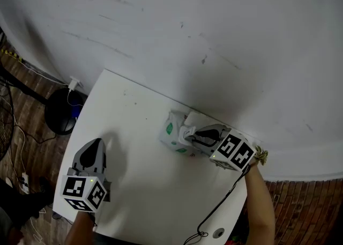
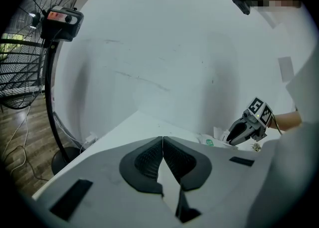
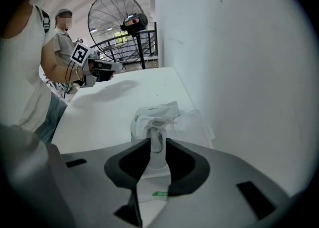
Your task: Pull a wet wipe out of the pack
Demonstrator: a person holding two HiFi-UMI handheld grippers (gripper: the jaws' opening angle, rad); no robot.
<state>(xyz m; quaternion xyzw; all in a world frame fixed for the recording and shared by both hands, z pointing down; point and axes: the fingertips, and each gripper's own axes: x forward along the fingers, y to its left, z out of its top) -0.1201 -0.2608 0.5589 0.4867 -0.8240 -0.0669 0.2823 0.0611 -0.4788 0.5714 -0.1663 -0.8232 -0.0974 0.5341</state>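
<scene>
Shows right tool [image 1: 194, 134] clamped on wipe [image 3: 156, 134] poking up from pack [image 1: 172, 134] at counter's [image 1: 144, 185] 3 o'clock edge, tool pointing toward 10 o'clock, with left tool [image 1: 95, 146] closed, empty, well apart at 8 o'clock.

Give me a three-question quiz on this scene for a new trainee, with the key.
1. True or false: the left gripper has its jaws pressed together with nothing between them.
2. Pick one: what stands between the jaws of the right gripper? A) a cable B) a wet wipe sticking up out of the pack C) nothing
3. Fill in: the wet wipe pack lies on the white table, close to the ____.

Key: 1 true; 2 B; 3 wall.
</scene>
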